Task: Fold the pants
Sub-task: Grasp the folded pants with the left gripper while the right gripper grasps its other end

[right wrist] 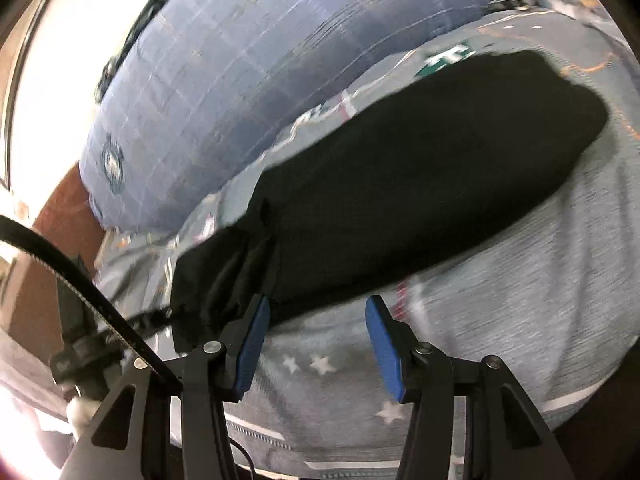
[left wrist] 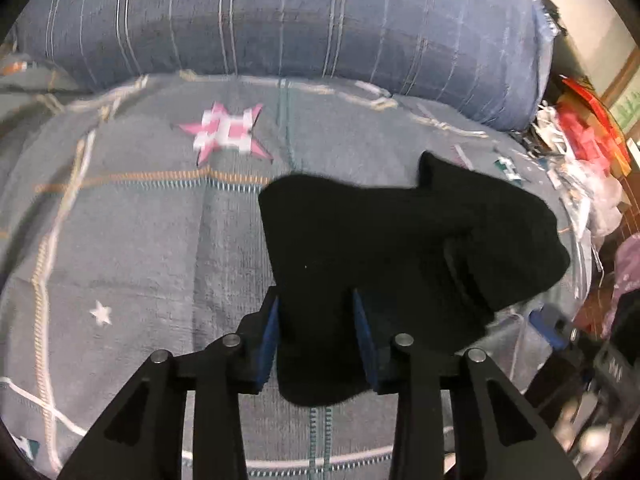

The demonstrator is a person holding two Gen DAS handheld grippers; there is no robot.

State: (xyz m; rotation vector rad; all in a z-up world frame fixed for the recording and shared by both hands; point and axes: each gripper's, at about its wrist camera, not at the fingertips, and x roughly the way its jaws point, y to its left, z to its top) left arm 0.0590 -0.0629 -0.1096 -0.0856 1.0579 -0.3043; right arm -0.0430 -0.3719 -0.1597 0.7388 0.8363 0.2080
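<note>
One pair of black pants (right wrist: 420,184) lay on the grey patterned bedspread (left wrist: 132,240), below one blue plaid bolster (left wrist: 280,20). In the right wrist view the garment's long axis ran from lower left to upper right, directly ahead of the right tool (right wrist: 318,334), whose jaws stood apart and empty, its left pad at the near hem. The left tool (left wrist: 316,336) had black cloth between its jaws; whether it gripped could not be determined. The left tool appeared nearer.
</note>
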